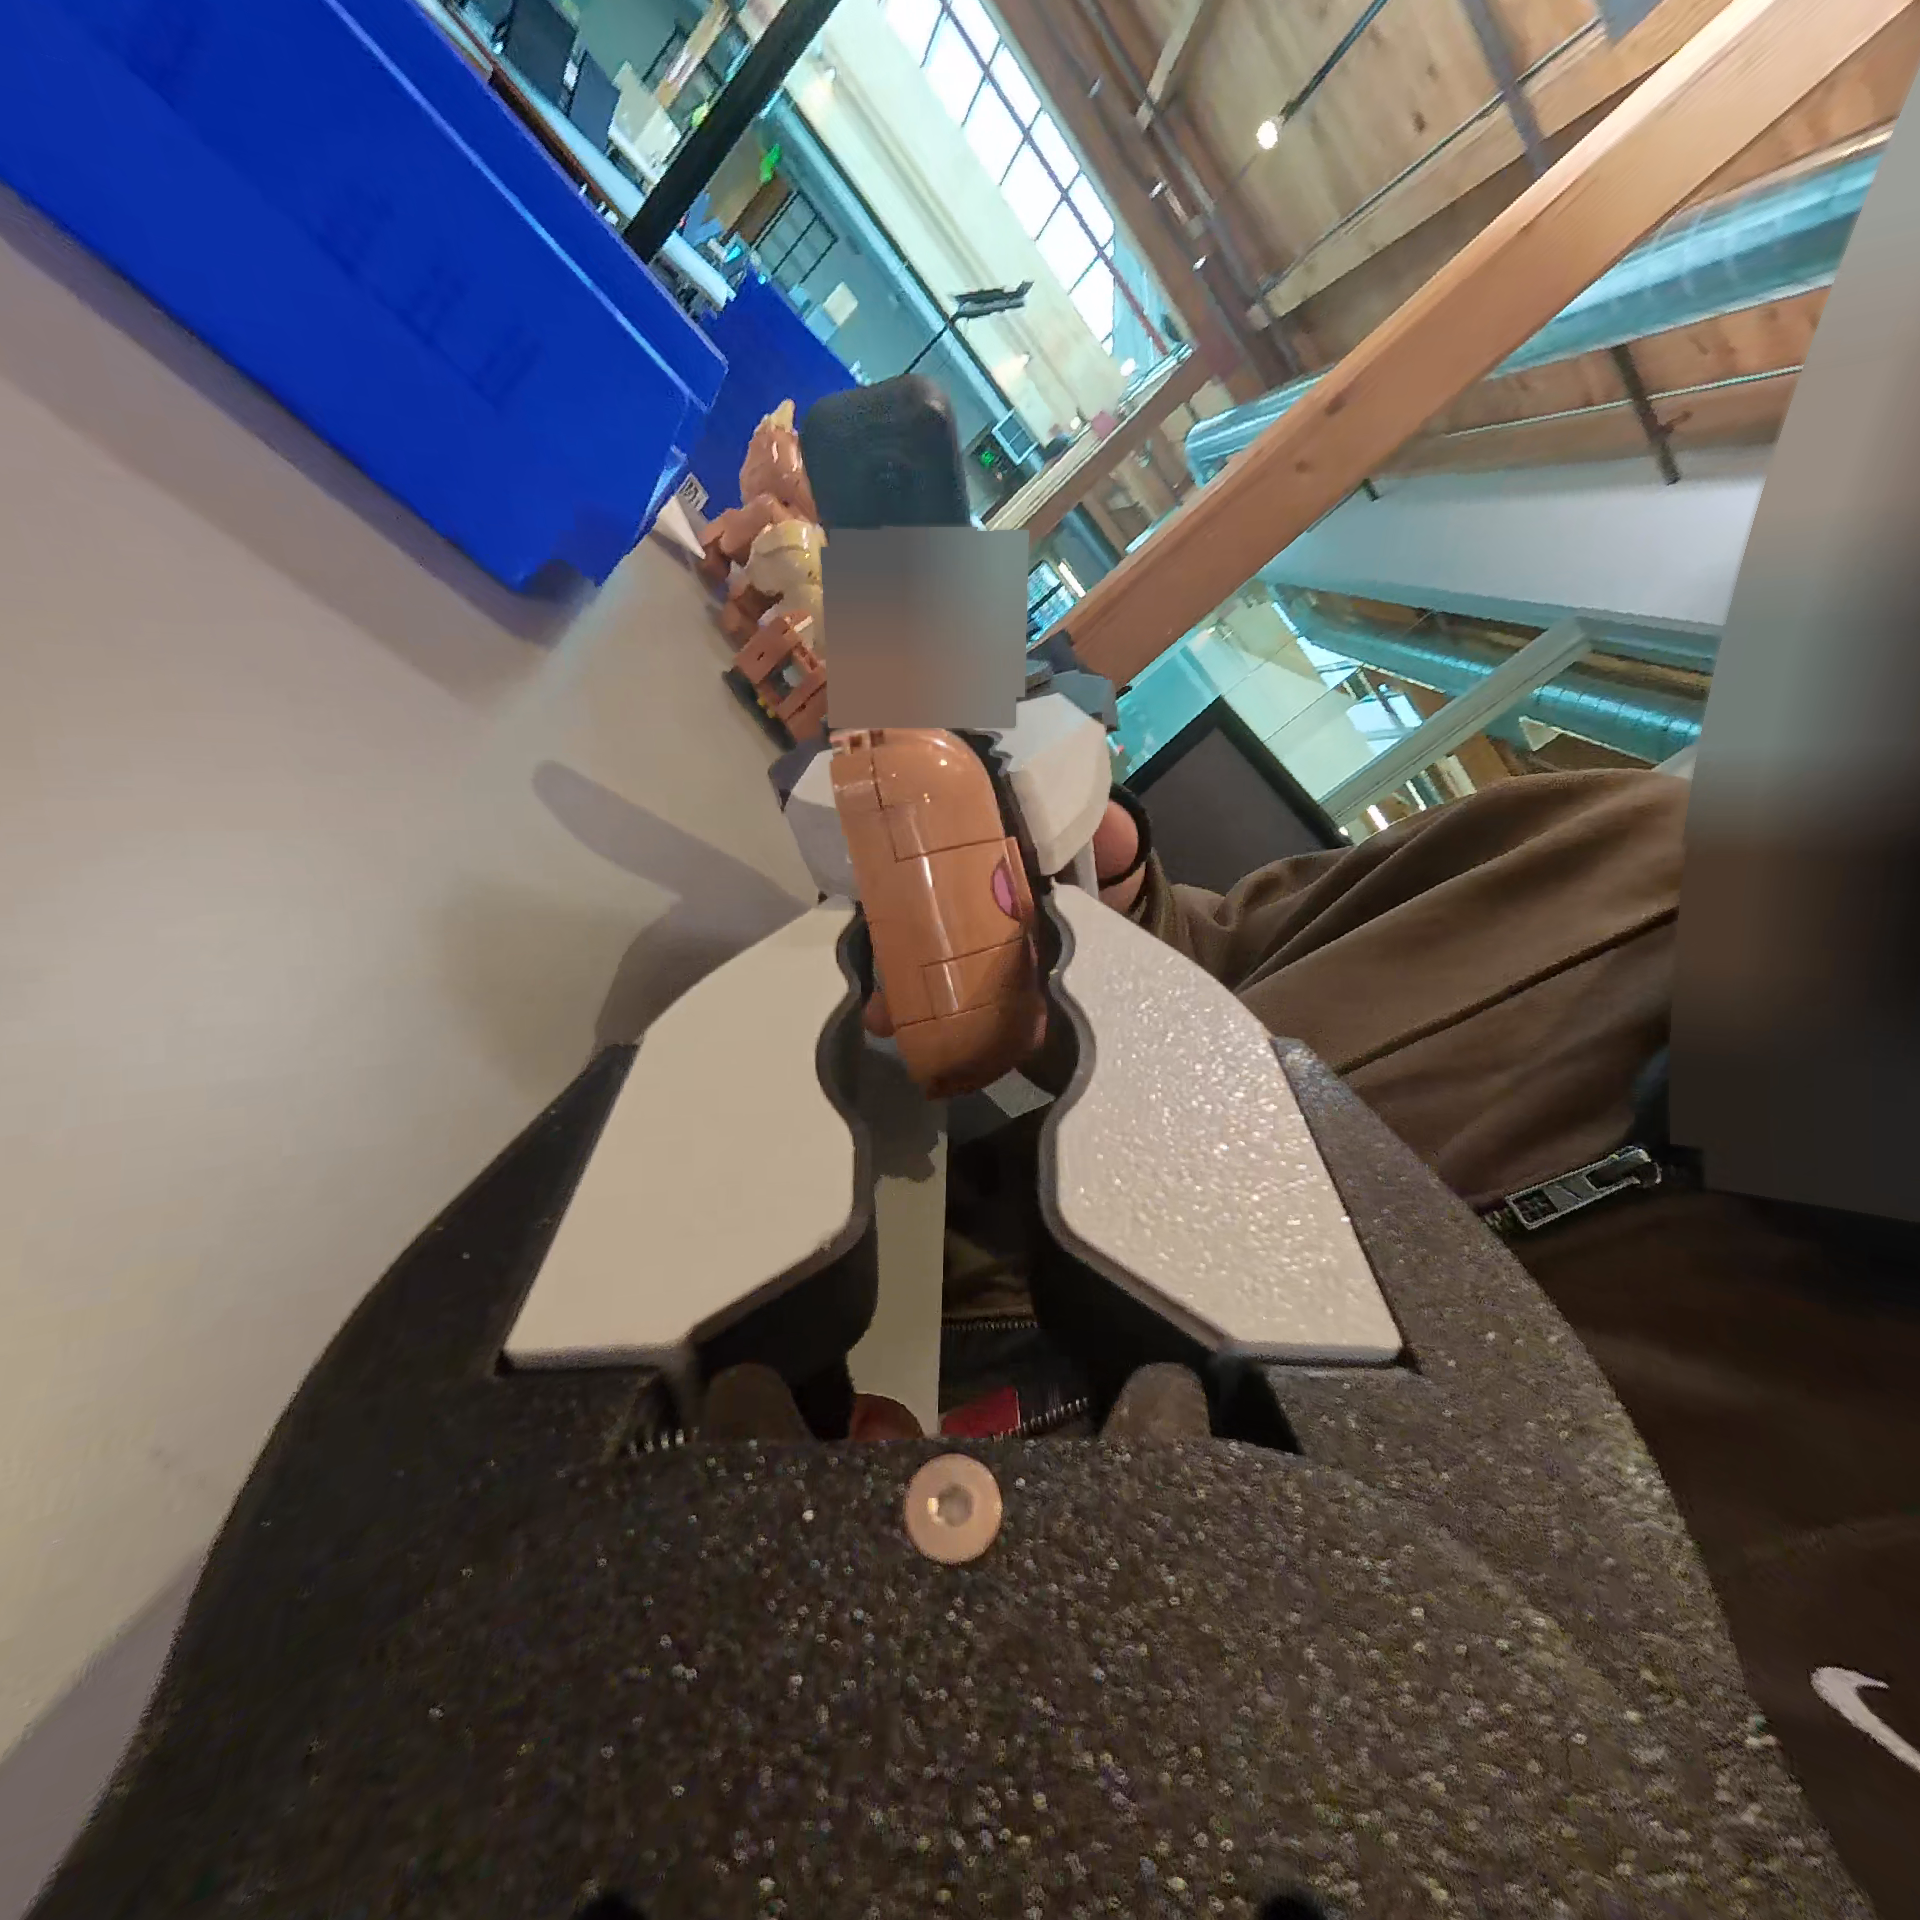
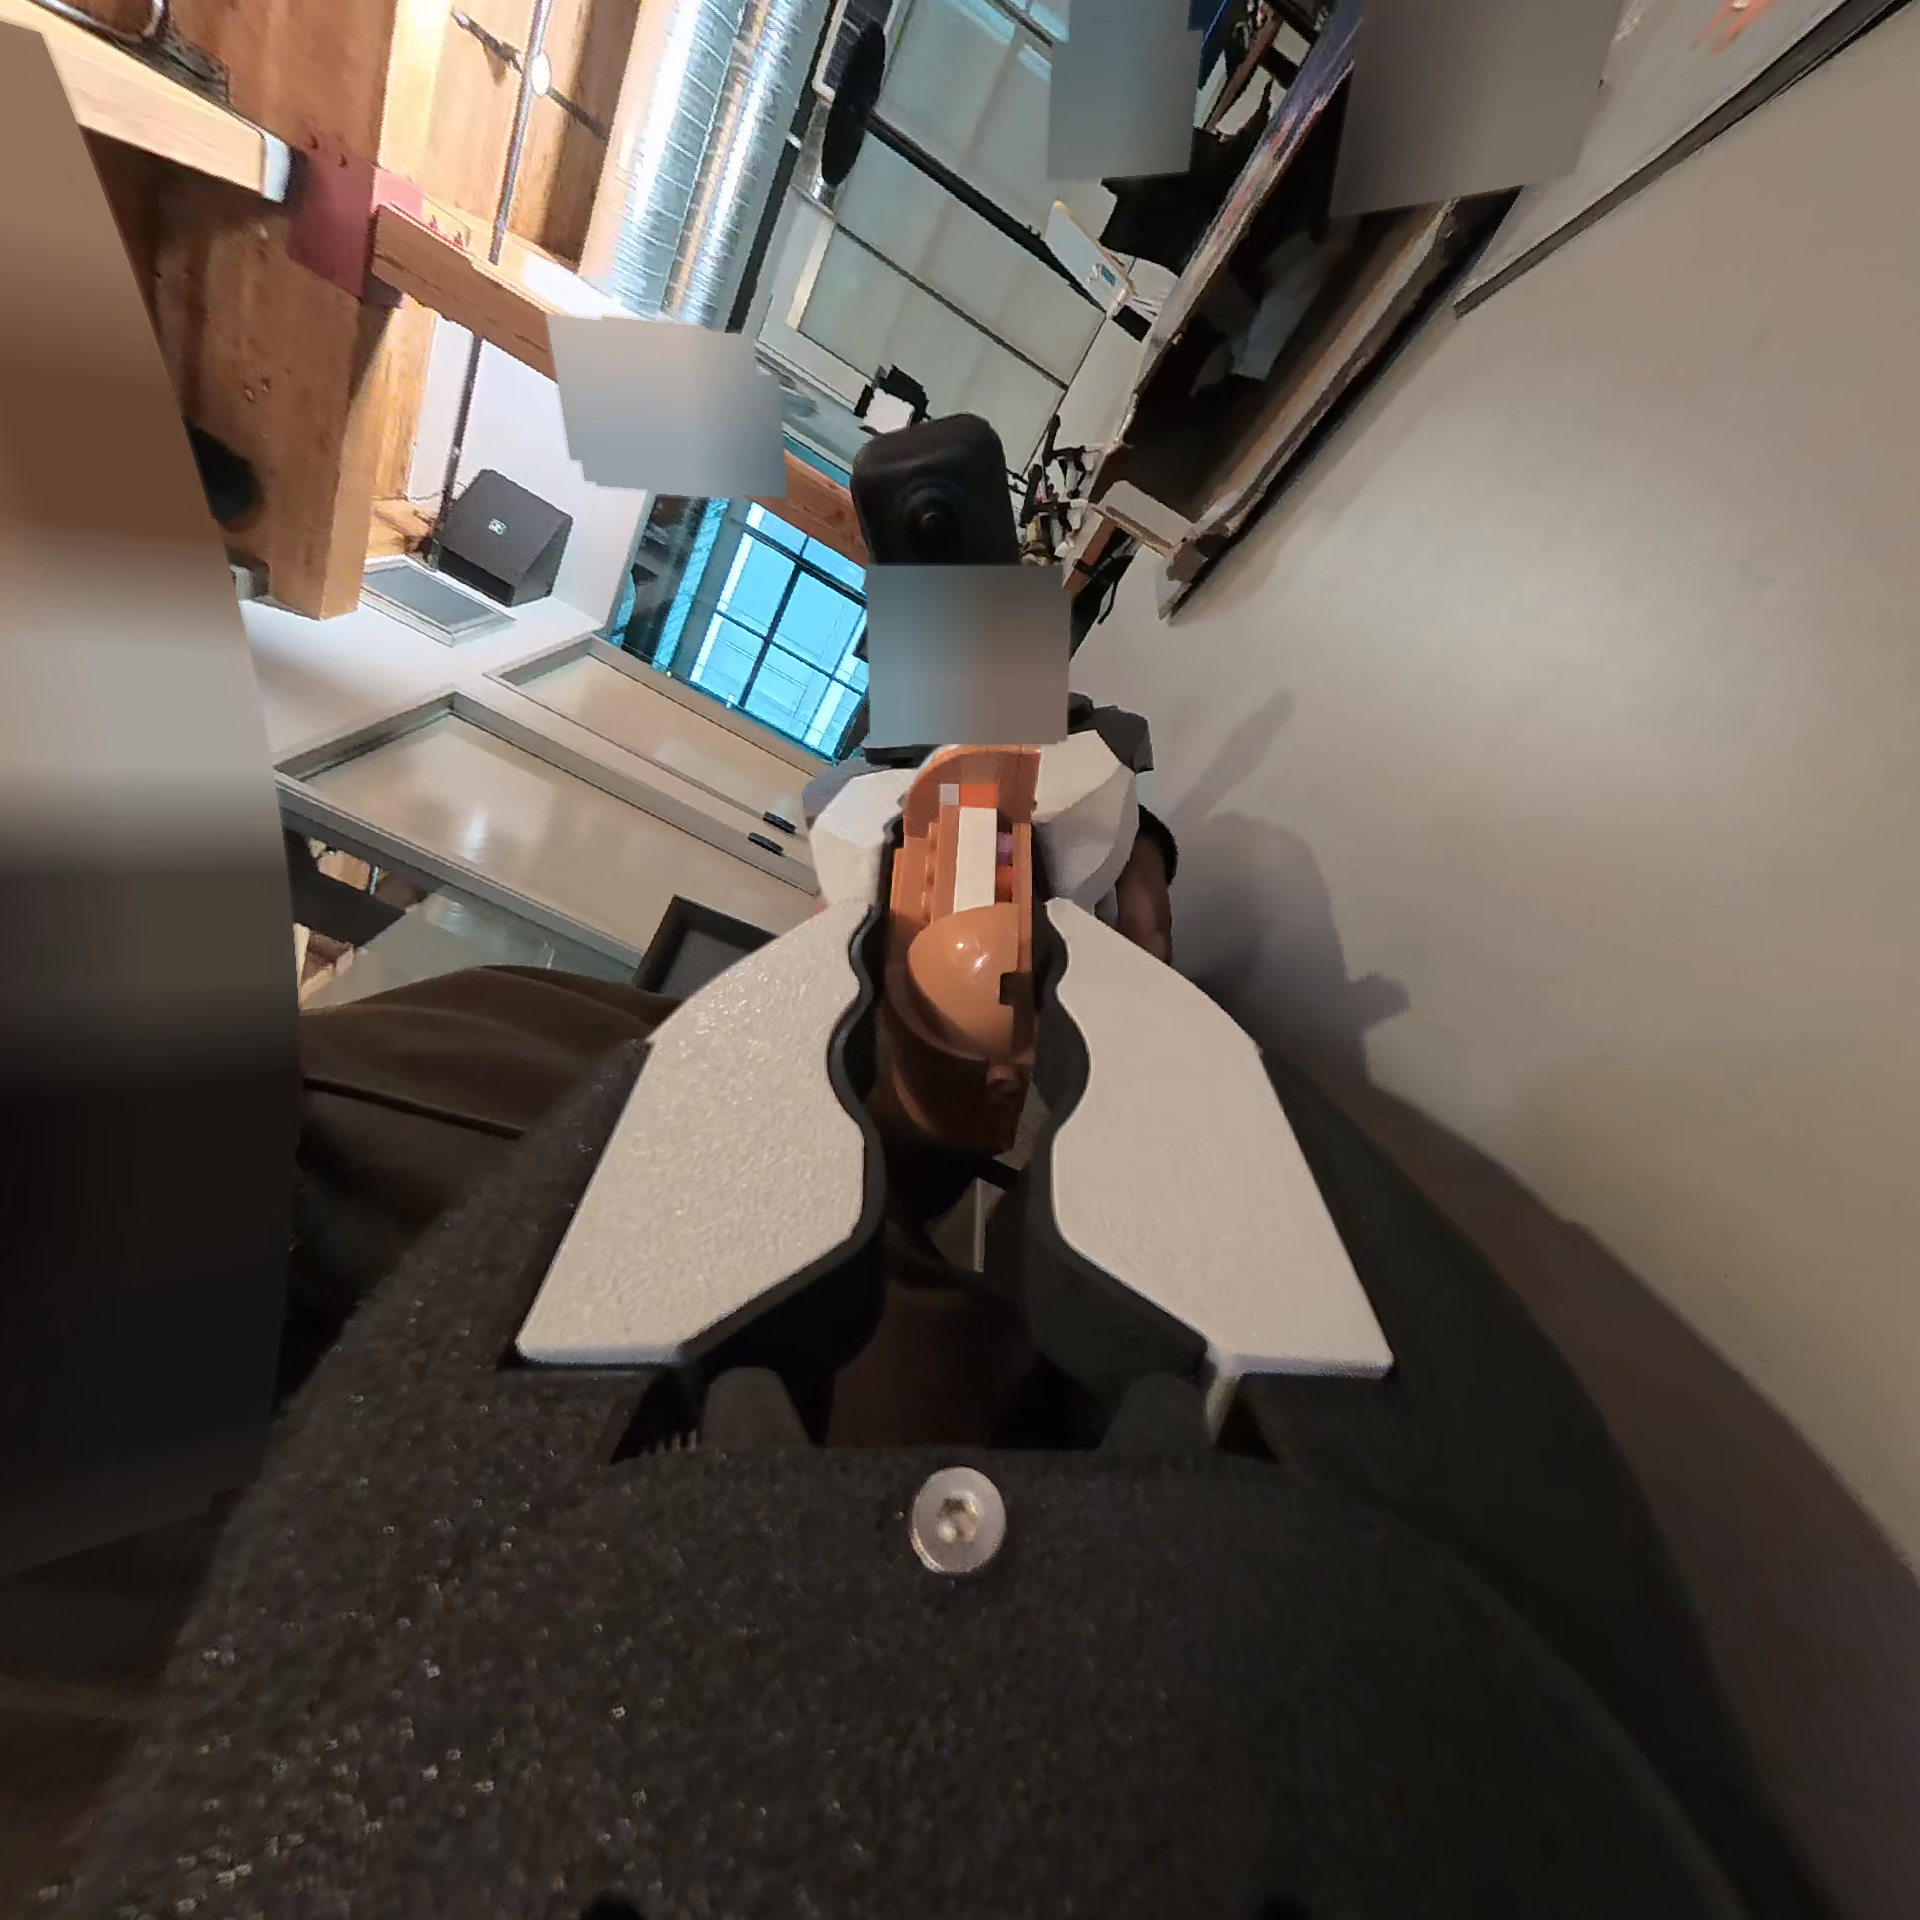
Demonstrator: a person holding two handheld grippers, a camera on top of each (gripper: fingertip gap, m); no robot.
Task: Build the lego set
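Note:
A tan, rounded lego assembly (image 1: 940, 914) is held in the air between both grippers, which face each other. My left gripper (image 1: 951, 925) is shut on one end of it. My right gripper (image 2: 956, 920) is shut on the other end, where the lego assembly (image 2: 961, 987) shows a tan dome and a white strip. Each view shows the other gripper's white fingers (image 1: 1065, 790) (image 2: 852, 842) just beyond the piece. A partly built tan and cream lego model (image 1: 774, 582) stands on the white table (image 1: 260, 831) farther back.
Two blue bins (image 1: 364, 260) sit on the table at the back left. The person's brown jacket (image 1: 1455, 966) fills the right side. In the right wrist view the table (image 2: 1610, 727) lies at the right, with the jacket (image 2: 436, 1049) at the left. My two grippers' fingertips are within a few centimetres of each other.

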